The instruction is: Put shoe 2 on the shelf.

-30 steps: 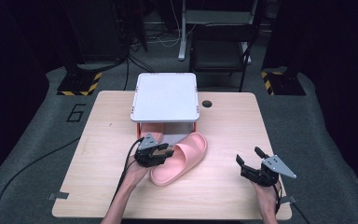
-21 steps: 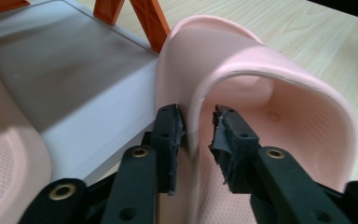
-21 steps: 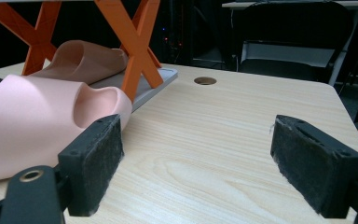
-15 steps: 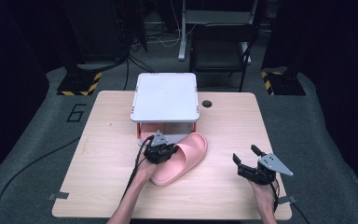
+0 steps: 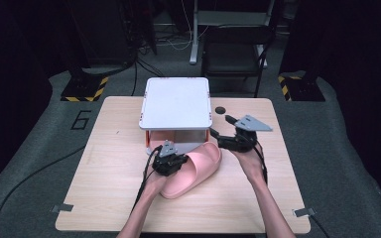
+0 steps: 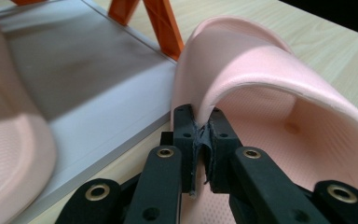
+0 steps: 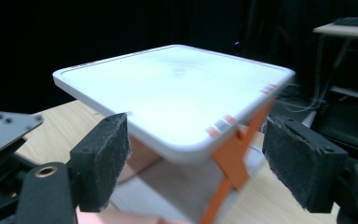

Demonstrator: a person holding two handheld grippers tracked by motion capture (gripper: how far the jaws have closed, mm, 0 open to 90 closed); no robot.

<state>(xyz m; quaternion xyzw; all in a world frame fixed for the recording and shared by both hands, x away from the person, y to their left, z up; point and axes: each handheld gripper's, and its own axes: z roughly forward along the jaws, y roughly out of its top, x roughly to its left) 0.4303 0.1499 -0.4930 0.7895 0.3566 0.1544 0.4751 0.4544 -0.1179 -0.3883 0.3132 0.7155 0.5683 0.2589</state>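
Observation:
A pink slipper (image 5: pixel 198 171) lies on the wooden table (image 5: pixel 104 188), in front of a white rack with orange legs (image 5: pixel 176 101). My left gripper (image 5: pixel 171 161) sits at the slipper's left side. Its jaws have just been closing and now pinch the edge of the slipper's strap (image 6: pixel 261 70) at the left gripper's tips (image 6: pixel 201 135). A second pink slipper (image 6: pixel 9 158) rests on the rack's grey lower shelf. My right gripper (image 5: pixel 222 128) hovers off the rack's right front corner, open, nothing between its pads (image 7: pixel 102 158). It faces the rack's white top (image 7: pixel 177 93).
A small black round spot (image 5: pixel 221 110) marks the table right of the rack. The rack's orange legs (image 6: pixel 163 23) stand close behind the held slipper. Cables trail from both grippers toward the near edge. Dark stands and a chair are behind the table.
The right gripper has travelled from the table's front right corner up and inward to the rack's right front corner. The left gripper has closed on the slipper's strap edge.

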